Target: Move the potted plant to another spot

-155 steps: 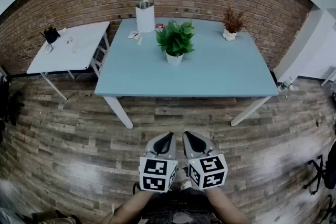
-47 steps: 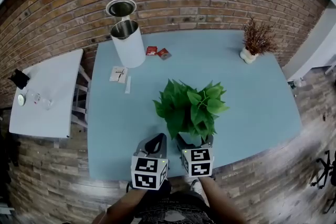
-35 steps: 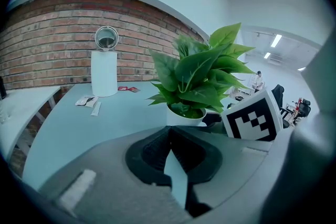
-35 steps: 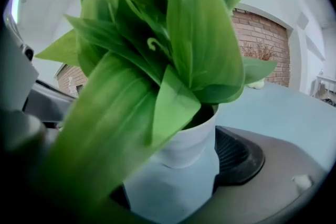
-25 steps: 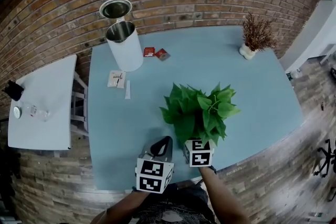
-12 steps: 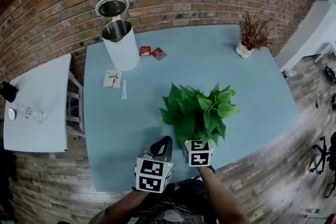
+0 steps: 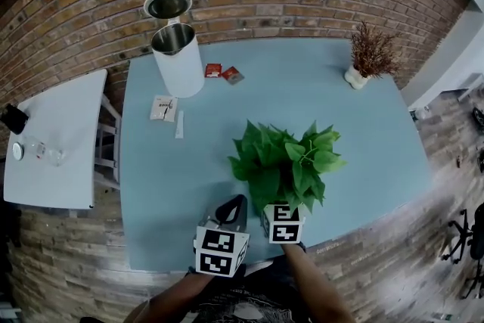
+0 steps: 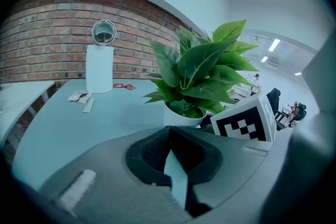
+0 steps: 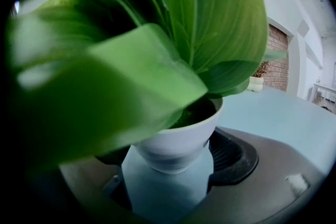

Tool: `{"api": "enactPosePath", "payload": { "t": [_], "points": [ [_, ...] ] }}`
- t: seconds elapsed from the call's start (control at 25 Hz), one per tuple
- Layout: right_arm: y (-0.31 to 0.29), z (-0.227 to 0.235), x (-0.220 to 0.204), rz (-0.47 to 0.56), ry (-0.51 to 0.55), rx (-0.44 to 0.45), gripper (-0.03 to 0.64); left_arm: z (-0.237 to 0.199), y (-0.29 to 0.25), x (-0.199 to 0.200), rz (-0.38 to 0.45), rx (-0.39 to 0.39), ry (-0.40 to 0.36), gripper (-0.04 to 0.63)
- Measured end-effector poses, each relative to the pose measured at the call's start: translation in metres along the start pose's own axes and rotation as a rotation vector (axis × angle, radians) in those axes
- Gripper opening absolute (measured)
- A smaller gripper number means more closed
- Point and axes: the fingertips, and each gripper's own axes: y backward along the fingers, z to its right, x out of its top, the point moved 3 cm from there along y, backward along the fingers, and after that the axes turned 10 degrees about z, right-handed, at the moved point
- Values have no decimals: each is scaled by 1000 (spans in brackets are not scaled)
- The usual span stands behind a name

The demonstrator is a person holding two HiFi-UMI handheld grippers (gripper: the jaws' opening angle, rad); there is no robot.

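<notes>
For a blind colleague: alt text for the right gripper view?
The right gripper, jaws just closing, grips a white pot on the blue table. Blurred green leaves fill most of the frame.

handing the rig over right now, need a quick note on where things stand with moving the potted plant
Grippers: the left gripper is shut and empty, held beside the plant. The right gripper has its jaws on either side of the white round pot. They have just been closing, and I cannot tell whether the pads press on it.
Things: the green leafy plant stands upright in that pot near the front edge of the light blue table.
Done: approach made, pot straddled.
Left: secure the grip, lift, carry to another spot, set down, release.
</notes>
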Motion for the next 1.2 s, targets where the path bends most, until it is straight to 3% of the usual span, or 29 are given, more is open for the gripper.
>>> {"api": "enactPosePath", "payload": {
  "t": [0.4,0.84,1.2],
  "points": [
    [2,6,0,-4,10,62,468,8,-8,1,10,86,16,3],
    [1,19,-1,-28,37,107,468,17,-17,0,9,132,42,3],
    [14,63,8,-36,35,127,468,58,-35,13,5,150,40,3]
  ]
}}
